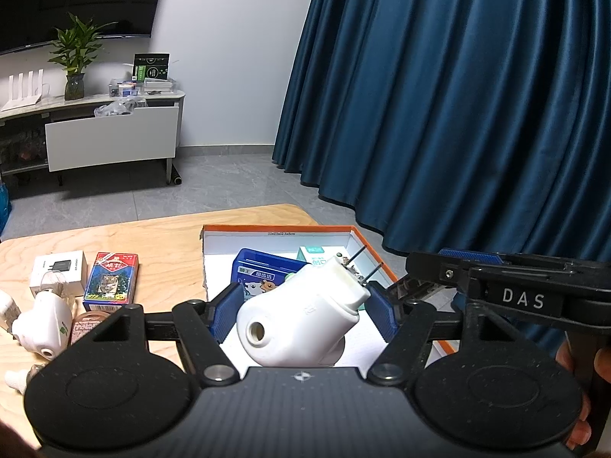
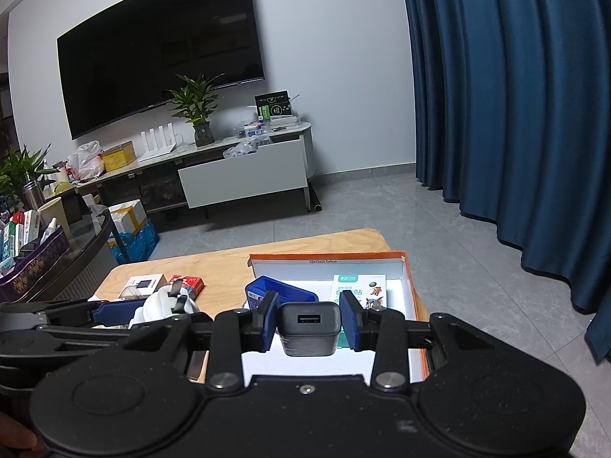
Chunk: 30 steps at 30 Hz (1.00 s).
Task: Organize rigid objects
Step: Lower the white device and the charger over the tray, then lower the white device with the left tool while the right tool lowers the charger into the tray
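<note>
The left gripper (image 1: 301,311) is closed on a white plug-in device (image 1: 301,322), its blue pads pressed to either side of the body; the device is tilted, its two metal prongs pointing up and away, and it hangs over the near part of the orange-rimmed box (image 1: 376,252). The right gripper (image 2: 309,324) is clamped on a dark grey USB charger (image 2: 309,328) — port facing the camera — held above the same box (image 2: 408,278), toward its near edge. Inside the box lie a blue tin (image 1: 263,274) at its left side and a white-and-green packet (image 2: 359,290) toward its far right. On the wooden table (image 1: 152,236), left of the box, sit a red card box (image 1: 111,280), a small white charger carton (image 1: 58,273) beyond it, and a second white plug-in device (image 1: 42,330) nearer the camera.
</note>
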{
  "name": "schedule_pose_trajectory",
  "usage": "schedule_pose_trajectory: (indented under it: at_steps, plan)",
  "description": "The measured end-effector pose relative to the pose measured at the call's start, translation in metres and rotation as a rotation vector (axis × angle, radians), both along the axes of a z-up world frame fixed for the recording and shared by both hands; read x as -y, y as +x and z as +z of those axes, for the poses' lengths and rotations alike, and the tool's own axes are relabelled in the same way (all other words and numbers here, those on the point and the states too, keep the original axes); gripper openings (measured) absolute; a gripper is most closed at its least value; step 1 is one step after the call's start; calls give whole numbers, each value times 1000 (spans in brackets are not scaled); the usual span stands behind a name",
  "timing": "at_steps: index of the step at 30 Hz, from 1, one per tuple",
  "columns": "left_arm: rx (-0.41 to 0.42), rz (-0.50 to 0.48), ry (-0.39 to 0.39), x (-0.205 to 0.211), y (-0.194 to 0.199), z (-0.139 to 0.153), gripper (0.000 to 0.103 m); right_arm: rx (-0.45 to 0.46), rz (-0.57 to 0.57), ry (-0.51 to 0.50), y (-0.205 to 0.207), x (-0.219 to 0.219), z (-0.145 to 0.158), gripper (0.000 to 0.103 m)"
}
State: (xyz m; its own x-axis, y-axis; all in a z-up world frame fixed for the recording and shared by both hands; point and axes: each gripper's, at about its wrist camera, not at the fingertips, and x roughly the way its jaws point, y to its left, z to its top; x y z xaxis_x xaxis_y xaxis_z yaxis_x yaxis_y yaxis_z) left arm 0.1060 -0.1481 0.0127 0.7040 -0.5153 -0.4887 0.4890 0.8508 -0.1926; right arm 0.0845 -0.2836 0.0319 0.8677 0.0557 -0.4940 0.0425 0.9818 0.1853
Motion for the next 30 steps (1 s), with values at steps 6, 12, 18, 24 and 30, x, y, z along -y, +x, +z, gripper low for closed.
schedule_pose_trajectory:
  at_steps: [6,12,18,24,30]
  plan:
    - [-8,0,-7,0,1,-2,71,-4,3,-13,2,-2,-3,43]
    - [-11,8,-4,-3,1,-1,71,-6,4,-5,5,-2,-7,43]
    - [-9,20,-5,-4,1,0,71,-7,9,-2,5,0,-9,43]
    - [-12,34,-6,-6,0,0,71,-7,9,3,6,3,-10,43]
    - [-11,32,-6,-5,0,1,71,-7,7,2,6,2,-10,43]
